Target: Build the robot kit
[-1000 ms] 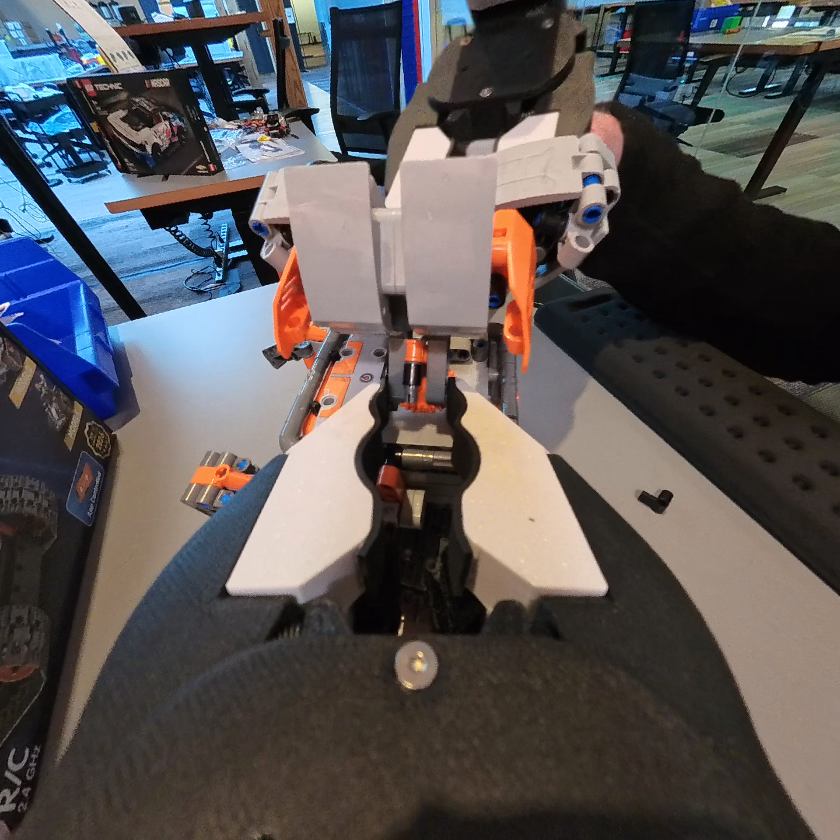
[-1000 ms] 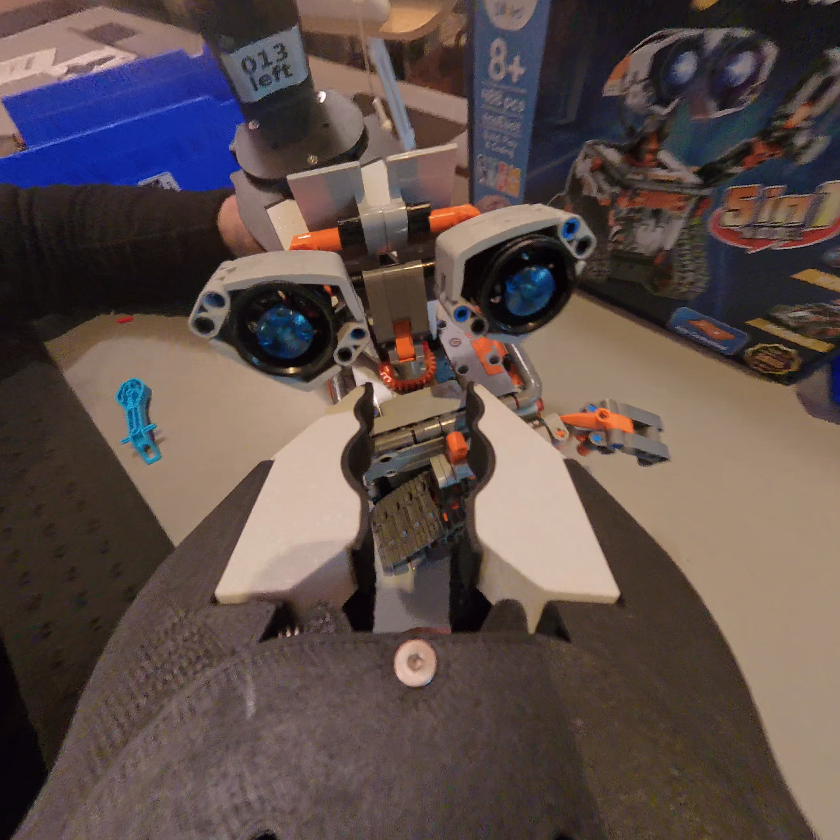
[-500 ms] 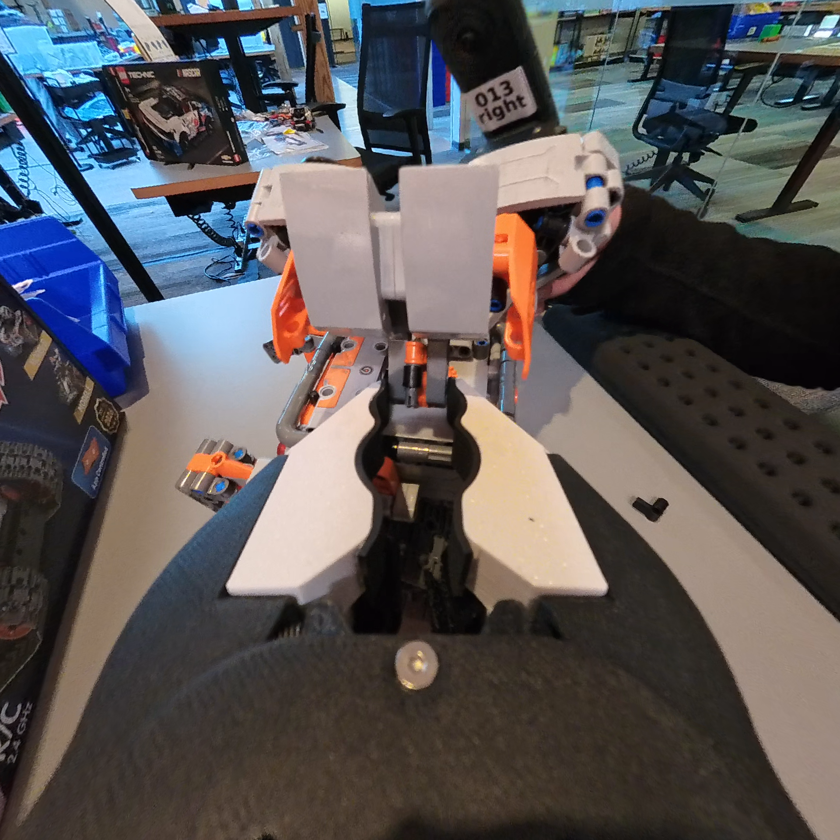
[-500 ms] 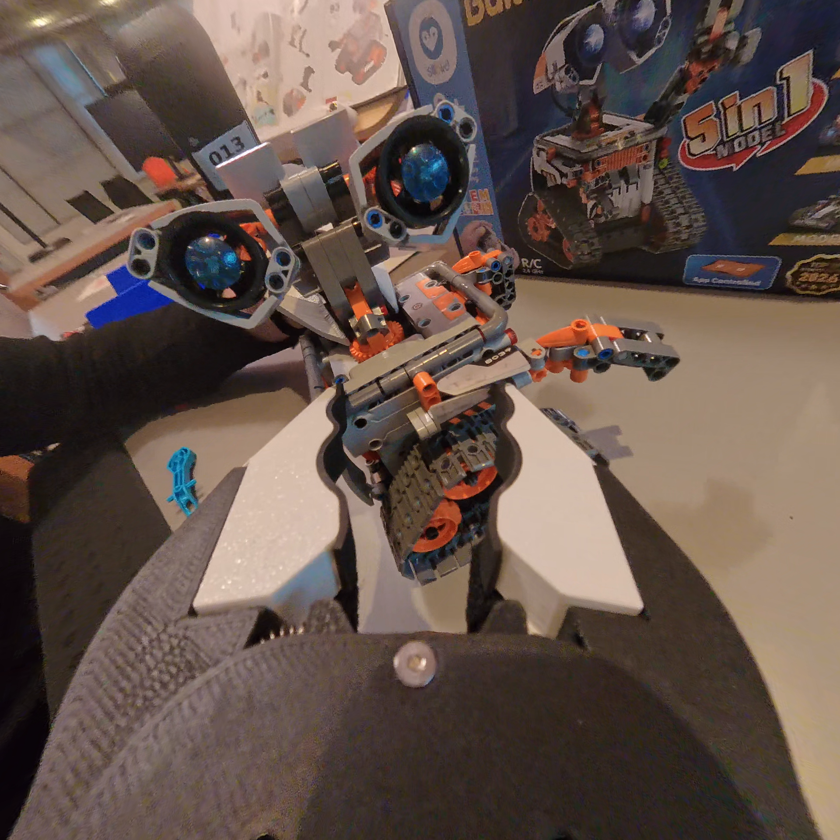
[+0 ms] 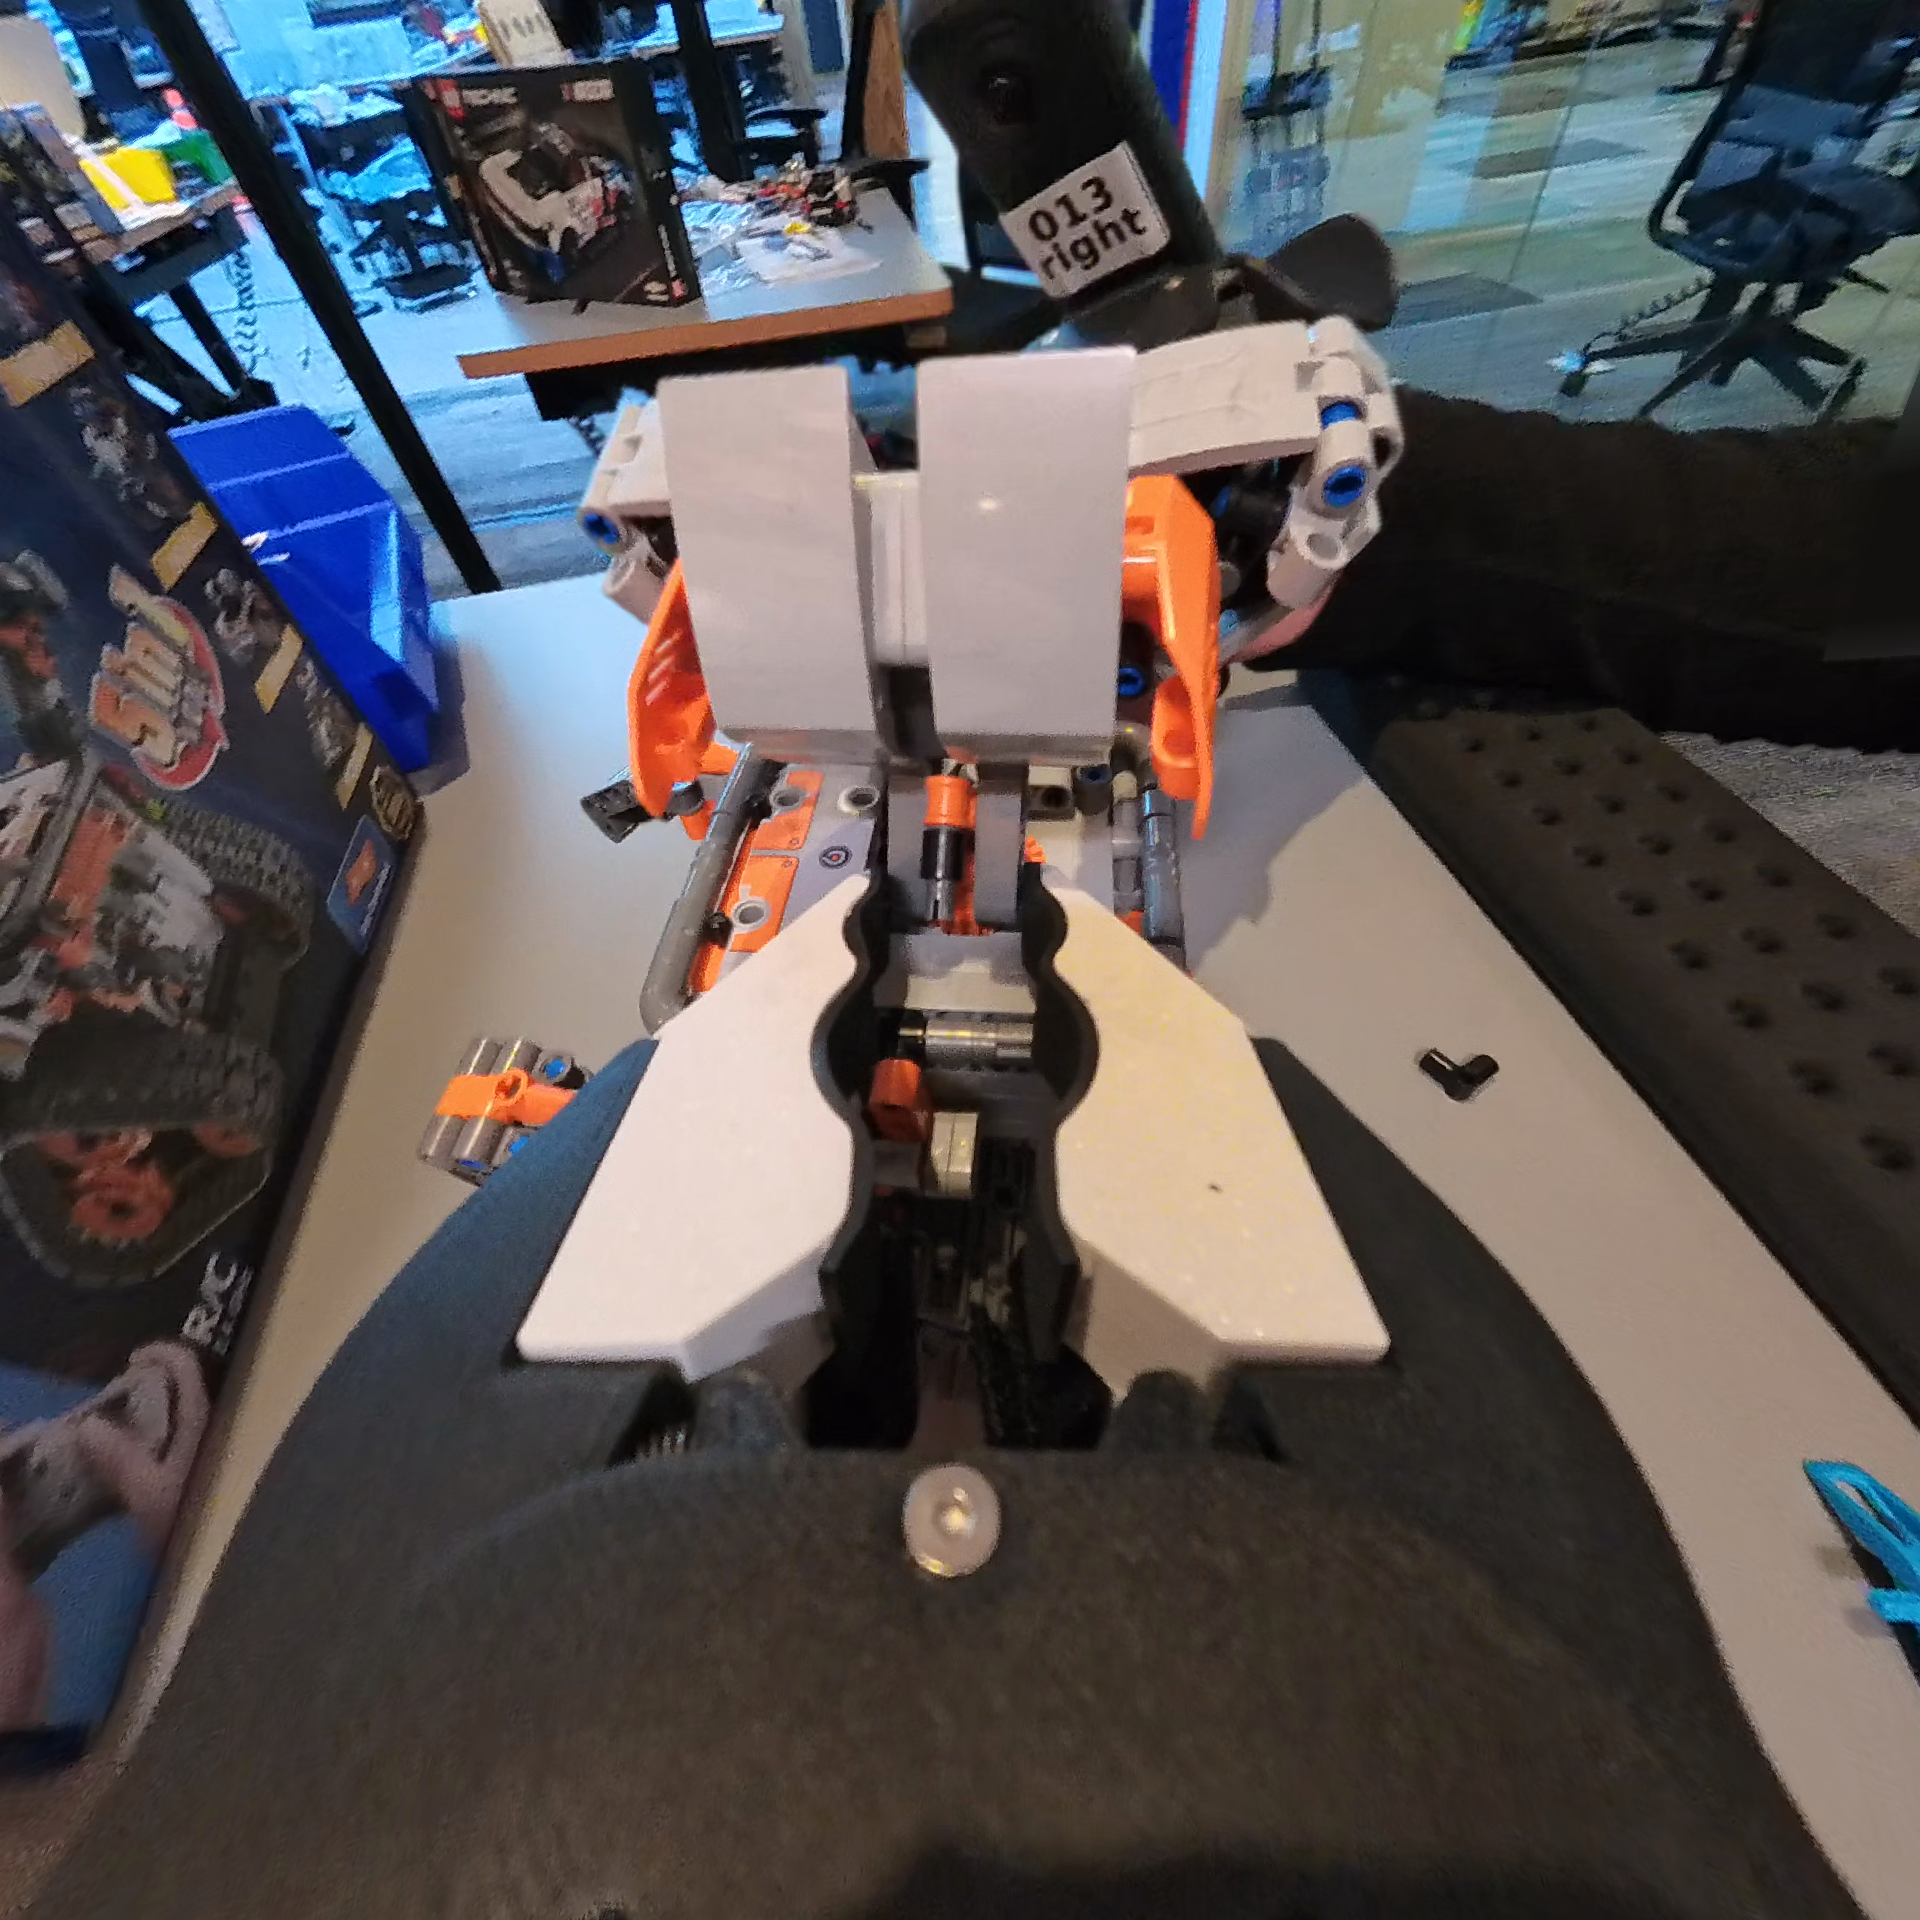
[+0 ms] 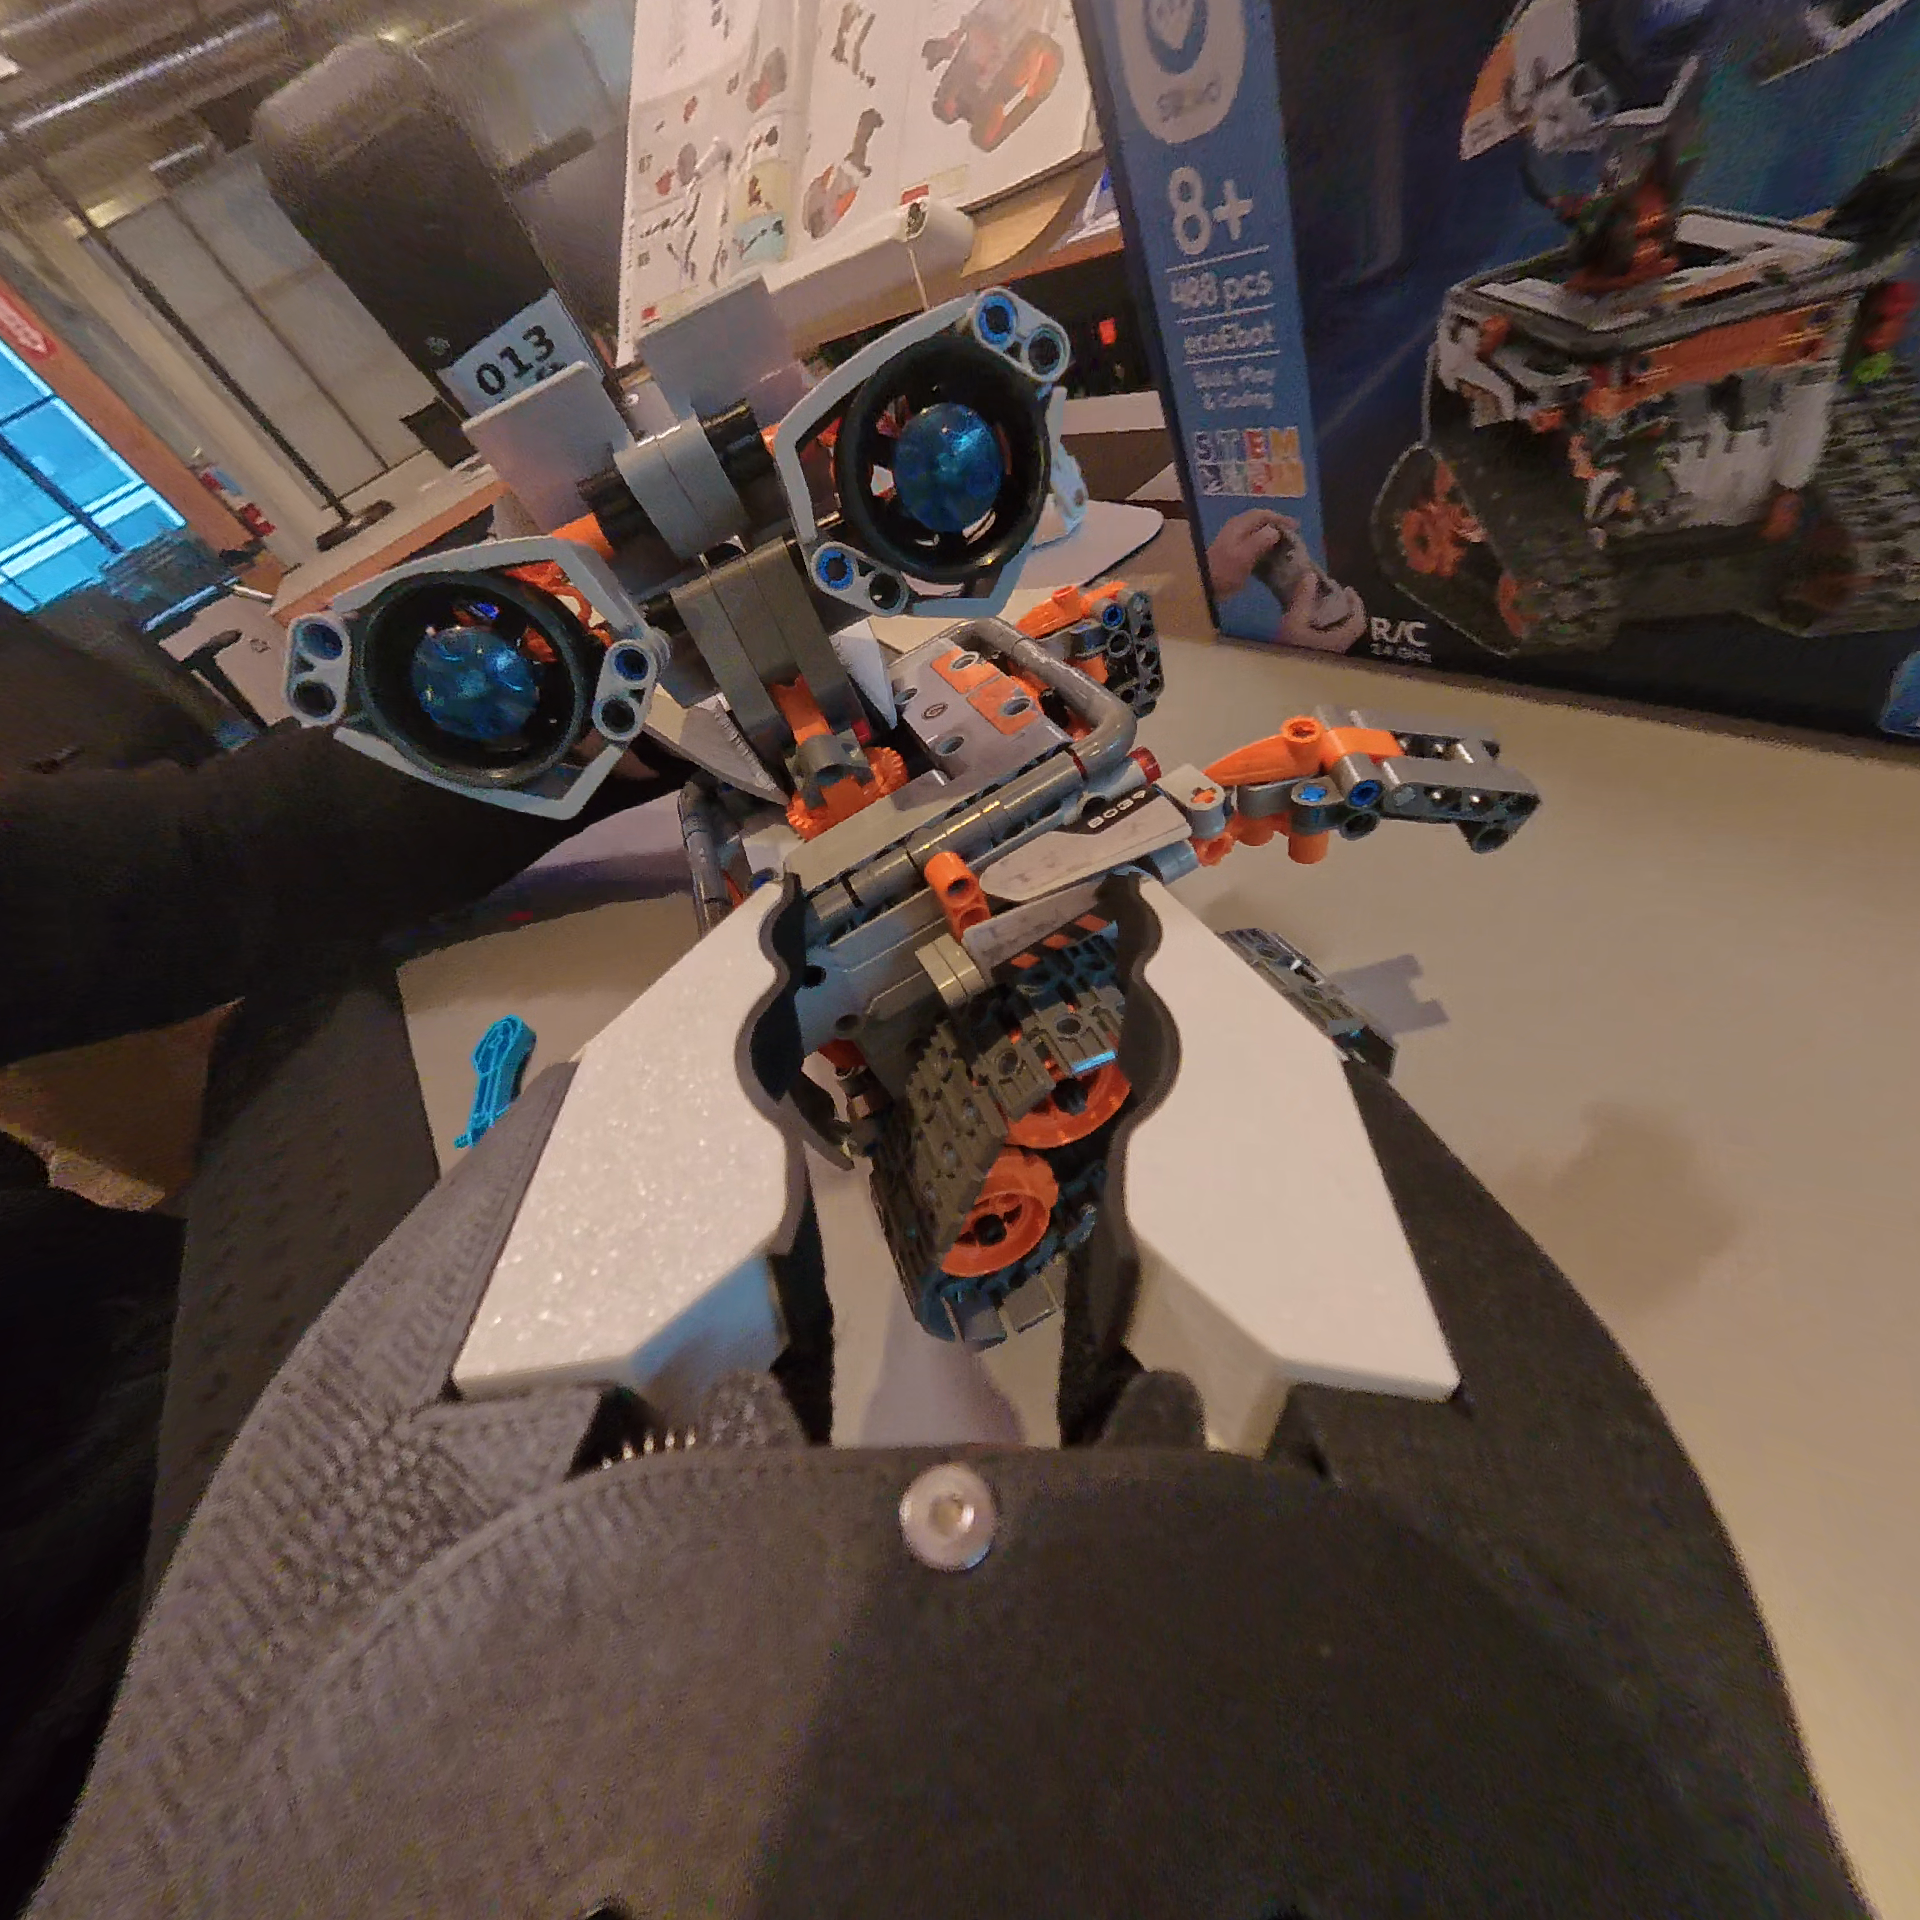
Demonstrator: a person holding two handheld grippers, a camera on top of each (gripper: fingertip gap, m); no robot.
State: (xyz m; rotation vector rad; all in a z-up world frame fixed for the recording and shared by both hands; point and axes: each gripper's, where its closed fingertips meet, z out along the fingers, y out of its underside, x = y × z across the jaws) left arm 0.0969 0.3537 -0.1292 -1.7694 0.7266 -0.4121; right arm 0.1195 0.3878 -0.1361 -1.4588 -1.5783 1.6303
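Observation:
A brick-built robot model [image 6: 935, 831] has a grey head, two big eyes with blue lenses, orange parts and dark tracks. My right gripper [image 6: 961, 914] is shut on its front, around the chassis above the tracks. The model leans to the left and is off the table. An orange and grey arm [image 6: 1382, 779] sticks out of its side. My left gripper [image 5: 951, 904] is shut on the back of the robot model [image 5: 914, 582], below the grey head panels. The right gripper's black body [image 5: 1060, 156] shows beyond the model.
A dark picture box [image 6: 1558, 364] stands behind the model, also to the left in the left wrist view [image 5: 156, 831]. A blue bin [image 5: 312, 551], a black perforated mat [image 5: 1714, 987], a small black pin [image 5: 1460, 1070] and a blue piece [image 6: 497, 1075] are on the table. A black sleeve [image 5: 1610, 561] reaches in. About 5 cm separates my left fingertips from my right.
In the right wrist view the model has tipped to the left and risen, so its tracks now show between my fingers. The left wrist view is nearly the same, pulled back a little.

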